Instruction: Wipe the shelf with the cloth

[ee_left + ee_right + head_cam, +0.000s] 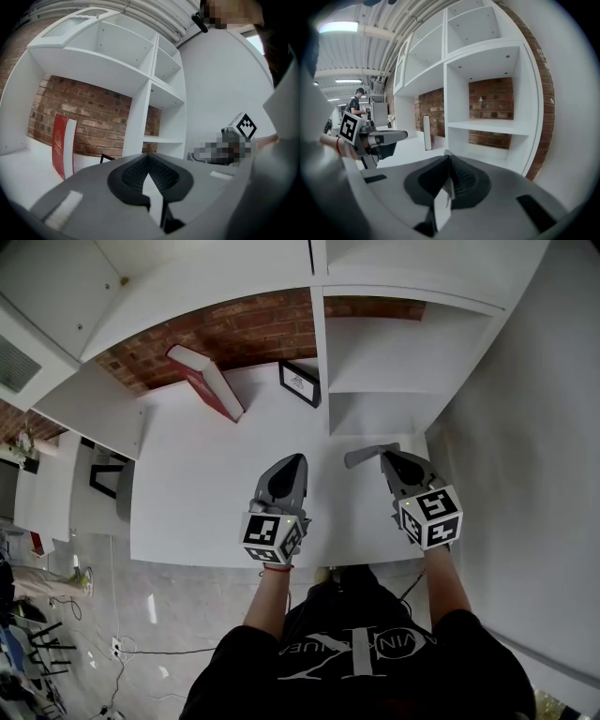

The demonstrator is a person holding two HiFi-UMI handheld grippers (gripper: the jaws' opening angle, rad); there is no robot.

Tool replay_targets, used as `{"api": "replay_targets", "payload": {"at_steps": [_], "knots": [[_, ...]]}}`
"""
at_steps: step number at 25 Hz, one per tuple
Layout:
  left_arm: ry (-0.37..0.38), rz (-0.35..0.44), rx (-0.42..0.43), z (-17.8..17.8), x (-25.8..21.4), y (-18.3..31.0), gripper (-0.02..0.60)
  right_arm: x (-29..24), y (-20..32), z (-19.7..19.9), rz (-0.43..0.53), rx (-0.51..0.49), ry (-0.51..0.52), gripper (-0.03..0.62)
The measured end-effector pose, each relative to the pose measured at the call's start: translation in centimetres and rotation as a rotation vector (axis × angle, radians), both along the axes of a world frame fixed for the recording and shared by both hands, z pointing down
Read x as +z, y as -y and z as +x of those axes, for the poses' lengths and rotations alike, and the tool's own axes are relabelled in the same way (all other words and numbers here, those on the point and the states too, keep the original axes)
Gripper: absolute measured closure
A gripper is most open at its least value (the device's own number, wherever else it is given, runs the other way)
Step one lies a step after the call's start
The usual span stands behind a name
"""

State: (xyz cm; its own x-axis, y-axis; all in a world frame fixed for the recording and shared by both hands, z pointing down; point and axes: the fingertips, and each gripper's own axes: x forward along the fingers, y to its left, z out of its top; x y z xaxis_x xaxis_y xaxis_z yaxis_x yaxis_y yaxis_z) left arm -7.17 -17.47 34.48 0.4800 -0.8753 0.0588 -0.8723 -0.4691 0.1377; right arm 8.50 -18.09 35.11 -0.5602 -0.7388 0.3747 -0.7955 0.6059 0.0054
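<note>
Step in hand: none of the wiping appears to have begun. This looks like the start, before the cloth is fetched.
Cloth: not visible in any view, neither on the bench nor in either gripper, so where it lies cannot be told.
Shelf: the tall white shelving unit (319,362) with open compartments stands along the bench's far edge, with red brick wall (253,329) showing behind it. The smaller compartments are stacked above the far right corner.
Bench: the wide flat white bench (206,493) is bare across its middle and near edge.
Left gripper: the grey left gripper (149,159) hovers over the near edge around its middle, pointing toward the far edge. Its jaws are pressed together at the tips with nothing between them.
Right gripper: the grey right gripper (449,159) hovers close to the near right corner, aimed at the compartments. Its jaws are likewise together and grip nothing.
Other things: a red hardback book (208,381) leans near the far left corner. A small black-framed picture (300,382) stands at the far edge beside the upright divider.
Next move: it calls for finding the cloth, parting one pair of jaws and clamping them on it. Wiping near the book and picture would need care, or they would need shifting aside.
</note>
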Motion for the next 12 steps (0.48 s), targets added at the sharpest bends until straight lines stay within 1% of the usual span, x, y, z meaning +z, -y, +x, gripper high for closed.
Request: {"api": "replay_targets", "payload": {"at_steps": [4, 8, 12], "knots": [[-0.023, 0.006, -0.016, -0.4, -1.1, -0.7, 0.572, -1.9, -0.5, 0.1, 0.028, -0.009, 0.022, 0.576], [-0.015, 0.019, -0.004, -0.3, -1.9, -1.4, 0.572, -3.4, -1.2, 0.3, 0.054, -0.012, 0.037, 0.576], [-0.014, 0.028, -0.011, -0.6, -2.5, -2.2, 0.572, -4.4, -1.9, 0.3, 0.075, -0.016, 0.045, 0.576]]}}
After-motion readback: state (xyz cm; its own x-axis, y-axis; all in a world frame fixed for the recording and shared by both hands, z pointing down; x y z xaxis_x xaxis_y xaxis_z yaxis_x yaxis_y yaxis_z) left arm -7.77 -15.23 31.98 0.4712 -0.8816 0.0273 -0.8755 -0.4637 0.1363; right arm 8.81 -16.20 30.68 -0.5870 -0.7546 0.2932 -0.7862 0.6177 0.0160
